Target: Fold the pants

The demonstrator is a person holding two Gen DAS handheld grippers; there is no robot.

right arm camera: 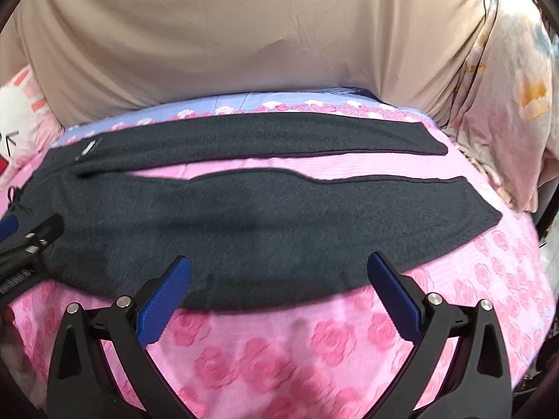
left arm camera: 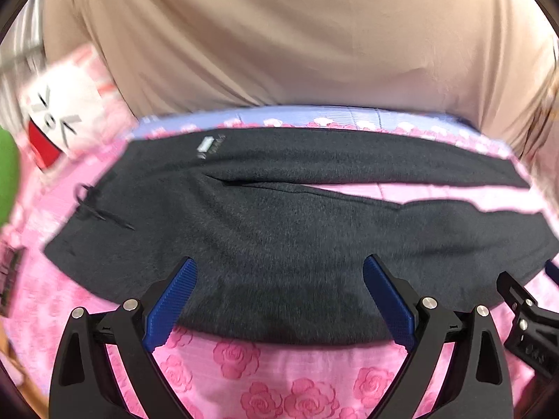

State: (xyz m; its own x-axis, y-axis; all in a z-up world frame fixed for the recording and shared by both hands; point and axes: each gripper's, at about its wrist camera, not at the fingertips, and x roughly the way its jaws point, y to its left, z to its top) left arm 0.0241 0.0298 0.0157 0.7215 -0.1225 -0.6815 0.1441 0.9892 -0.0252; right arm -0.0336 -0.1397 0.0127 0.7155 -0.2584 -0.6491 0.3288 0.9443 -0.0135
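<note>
The dark grey pants lie flat and spread out on a pink bedsheet with a rose pattern. The waist is at the left side and the two legs run to the right, with a narrow strip of pink sheet between them. A thin black drawstring lies at the waist, and a small pale label sits on the upper part near the waist.

The left gripper hangs over the near edge of the pants, at the waist half. Its two blue fingers are wide apart and they grasp nothing. The right gripper is just beside it, over the near leg, also spread wide with nothing between its fingers.

Behind the pants the sheet has a light purple band with roses, and behind that a big beige cover rises. A white plush toy with a red mouth lies at the far left. At the right a pale blanket with orange marks is bunched up.
</note>
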